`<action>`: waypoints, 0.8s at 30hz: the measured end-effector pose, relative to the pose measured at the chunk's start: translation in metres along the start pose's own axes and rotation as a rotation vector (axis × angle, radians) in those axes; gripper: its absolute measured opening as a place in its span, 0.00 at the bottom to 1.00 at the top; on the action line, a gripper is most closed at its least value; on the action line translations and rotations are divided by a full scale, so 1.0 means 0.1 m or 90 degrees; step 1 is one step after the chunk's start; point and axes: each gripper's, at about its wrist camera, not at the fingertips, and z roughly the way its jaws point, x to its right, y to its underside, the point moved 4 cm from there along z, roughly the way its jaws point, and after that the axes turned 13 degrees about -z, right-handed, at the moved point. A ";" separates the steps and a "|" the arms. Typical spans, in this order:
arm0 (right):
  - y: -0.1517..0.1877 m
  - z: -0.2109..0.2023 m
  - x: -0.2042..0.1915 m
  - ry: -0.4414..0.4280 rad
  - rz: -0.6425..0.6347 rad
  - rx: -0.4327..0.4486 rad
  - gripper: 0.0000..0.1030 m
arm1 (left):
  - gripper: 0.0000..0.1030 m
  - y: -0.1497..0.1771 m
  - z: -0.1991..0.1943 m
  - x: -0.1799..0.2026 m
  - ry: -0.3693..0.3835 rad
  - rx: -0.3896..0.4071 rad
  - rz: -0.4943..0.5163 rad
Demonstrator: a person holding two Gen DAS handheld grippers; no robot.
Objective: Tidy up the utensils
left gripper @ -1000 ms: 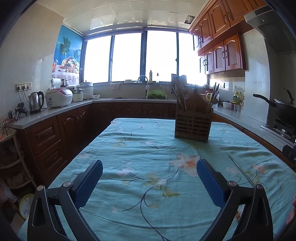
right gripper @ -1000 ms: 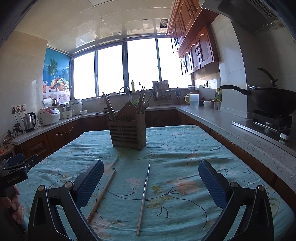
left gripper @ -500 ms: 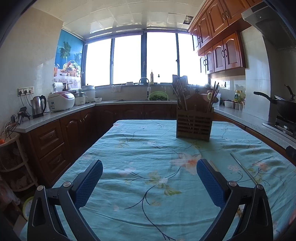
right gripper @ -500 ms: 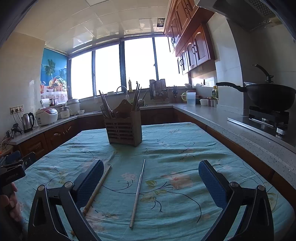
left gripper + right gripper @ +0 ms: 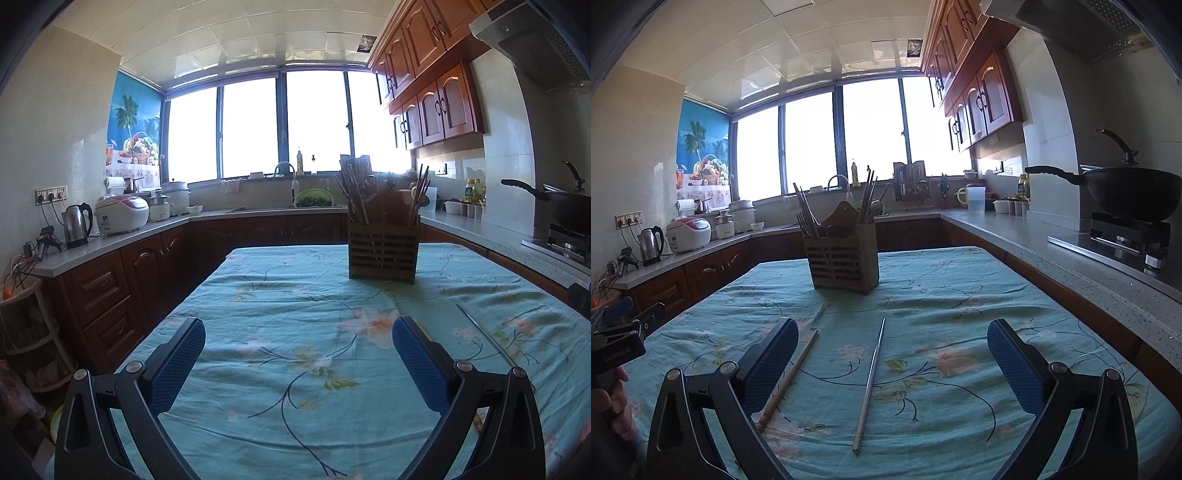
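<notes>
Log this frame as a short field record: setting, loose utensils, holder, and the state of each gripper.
setting: kitchen table with teal floral cloth
loose utensils: metal chopstick and wooden chopstick, lying flat, apart
holder: wooden utensil holder, upright, already holding utensils
left hand-held gripper: open, empty, above the cloth
right hand-held gripper: open, empty, metal chopstick between its fingers in view

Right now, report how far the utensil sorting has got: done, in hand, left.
Done: the wooden holder on the tablecloth already stands full of chopsticks and utensils. In hand: nothing; the right gripper and the left gripper are both open and empty. Left: the metal chopstick and the wooden chopstick lie loose on the cloth in front of the right gripper.
</notes>
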 end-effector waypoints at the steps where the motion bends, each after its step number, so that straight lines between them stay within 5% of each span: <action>1: 0.00 0.00 0.00 -0.001 0.000 0.000 1.00 | 0.99 0.00 0.00 0.00 -0.001 0.001 0.000; 24: -0.03 -0.02 -0.05 -0.013 -0.004 0.013 1.00 | 0.99 -0.01 0.00 -0.02 -0.003 0.001 -0.006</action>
